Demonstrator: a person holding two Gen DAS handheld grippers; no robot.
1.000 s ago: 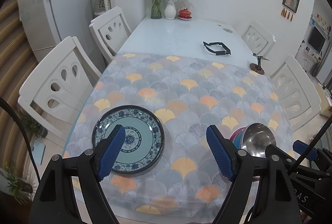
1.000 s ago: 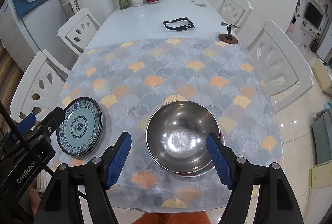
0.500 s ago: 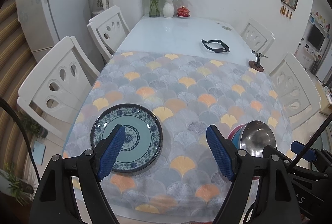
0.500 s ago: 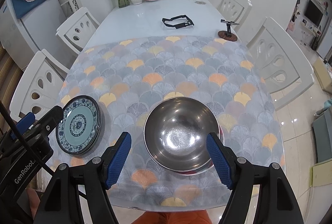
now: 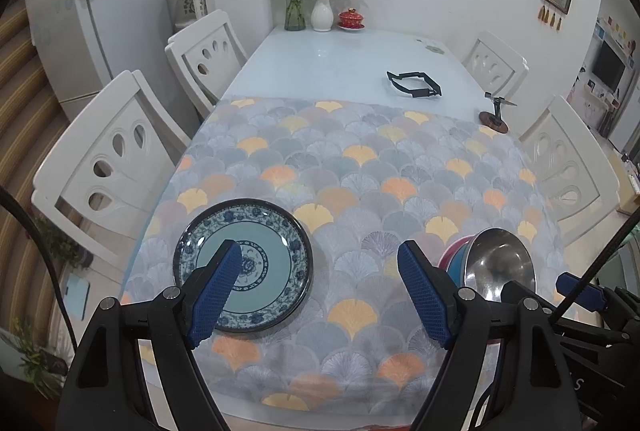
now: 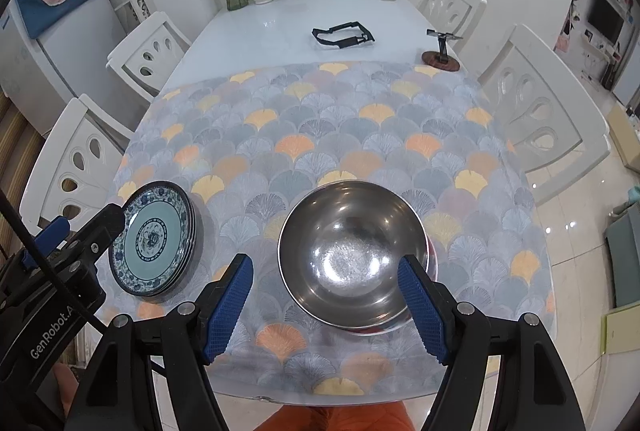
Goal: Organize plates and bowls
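While stacked, steel bowl [image 6: 352,251] uppermost.

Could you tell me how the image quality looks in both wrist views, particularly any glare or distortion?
Left wrist view: sharp, evenly lit, strong fisheye bending of the chairs, dark corners. Right wrist view: also sharp; bright glare patches inside the steel bowl and on the bare table beyond the cloth.

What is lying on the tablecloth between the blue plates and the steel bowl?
Nothing: in the right wrist view, only bare patterned tablecloth separates the blue plates from the steel bowl.
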